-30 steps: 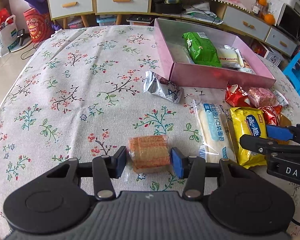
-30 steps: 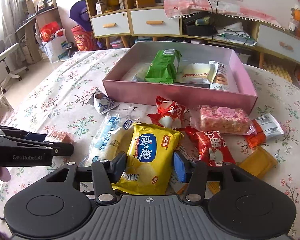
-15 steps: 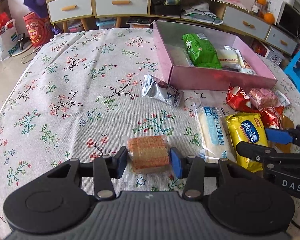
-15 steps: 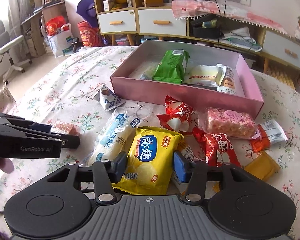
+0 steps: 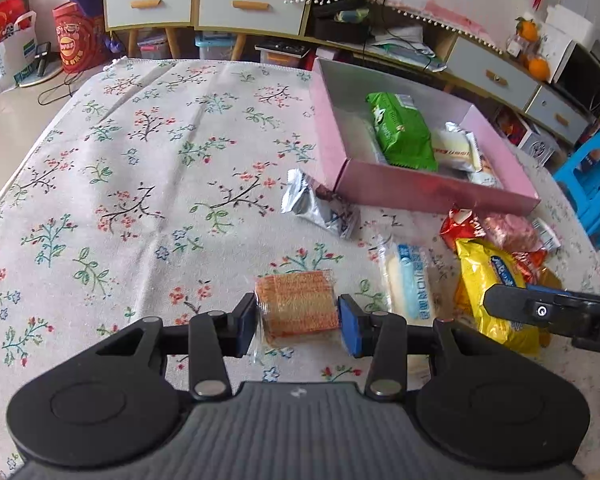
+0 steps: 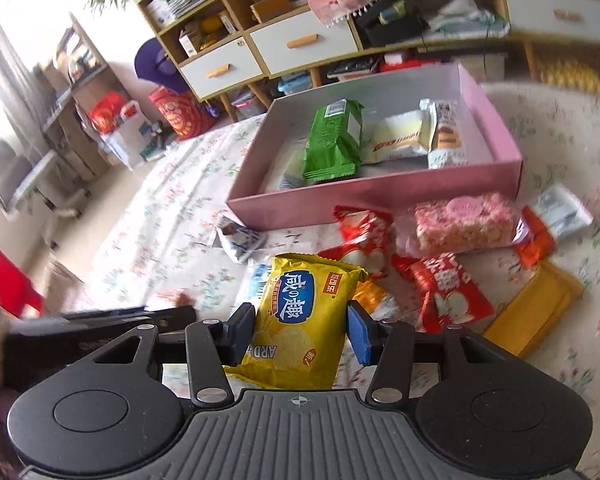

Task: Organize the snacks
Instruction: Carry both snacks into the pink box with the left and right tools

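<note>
Snacks (image 6: pixel 288 168) half-hidden under green packet (image 6: pixel 332 140)

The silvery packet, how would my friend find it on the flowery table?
Start at the big pink box on the flowered tablecloth. Look just off its near left corner: the silvery packet lies there alone on the cloth. It is the only shiny foil wrapper, crinkled with blue print, away from the red and yellow snacks.

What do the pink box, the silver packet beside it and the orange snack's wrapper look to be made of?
Pink box: likely cardboard with a faint sheen; thin, straight folded walls, paler inside.
Silver packet: metallised foil or film, probably; shiny, crinkled, with a crimped end.
Orange snack: wrapped in clear, glossy plastic film, apparently; the ridged biscuit shows through and a transparent edge sticks out past it.
</note>
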`<state>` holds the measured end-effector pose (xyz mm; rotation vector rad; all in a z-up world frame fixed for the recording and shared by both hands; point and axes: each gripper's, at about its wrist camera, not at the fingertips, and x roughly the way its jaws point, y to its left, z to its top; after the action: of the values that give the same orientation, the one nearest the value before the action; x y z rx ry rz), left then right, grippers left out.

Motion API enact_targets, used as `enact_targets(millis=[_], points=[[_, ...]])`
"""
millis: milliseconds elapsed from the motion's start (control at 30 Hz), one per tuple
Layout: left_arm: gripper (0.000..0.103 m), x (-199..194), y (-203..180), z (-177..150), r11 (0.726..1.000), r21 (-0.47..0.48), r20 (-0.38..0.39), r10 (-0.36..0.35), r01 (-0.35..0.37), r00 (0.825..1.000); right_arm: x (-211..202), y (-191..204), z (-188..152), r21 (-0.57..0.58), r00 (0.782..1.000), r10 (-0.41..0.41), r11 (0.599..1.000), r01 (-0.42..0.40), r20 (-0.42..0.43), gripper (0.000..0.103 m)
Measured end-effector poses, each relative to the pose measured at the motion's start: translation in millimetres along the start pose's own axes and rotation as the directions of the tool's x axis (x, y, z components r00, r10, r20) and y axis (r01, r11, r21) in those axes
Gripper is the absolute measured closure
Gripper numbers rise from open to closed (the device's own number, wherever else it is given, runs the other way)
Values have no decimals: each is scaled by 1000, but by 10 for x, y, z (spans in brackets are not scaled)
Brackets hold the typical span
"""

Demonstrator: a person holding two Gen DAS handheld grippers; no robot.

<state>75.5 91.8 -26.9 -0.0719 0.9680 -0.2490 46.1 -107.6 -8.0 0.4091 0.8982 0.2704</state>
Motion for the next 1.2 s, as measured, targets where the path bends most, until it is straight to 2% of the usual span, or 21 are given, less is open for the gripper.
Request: enact_targets(millis=[200,467,700,900,1067,1200], points=[[63,-30,-85,73,1000,5,21,-20,20,1000,-126,-48,88,84,997,78,993,-78,8,55],[63,-88,-221,200,998,17,57,-58,58,997,-297,-145,221,131,994,85,987,-94,70,55],[63,-123,-376,336,995,27,90,-95,93,991,-397,-300,334,170,992,56,983,-75,117,55],[63,-116,-515,494,988,54,119,-153,147,981,-449,-405,455,176,990,16,984,-40,138,55],[63,5,-594,684,973,60,106,-228,222,968,-427,-545,669,185,990,-22,983,-3,137,55],[63,161,-694,796,962,120,110,-260,247,959,-397,-648,886,173,986,-65,984,38,152,55]])
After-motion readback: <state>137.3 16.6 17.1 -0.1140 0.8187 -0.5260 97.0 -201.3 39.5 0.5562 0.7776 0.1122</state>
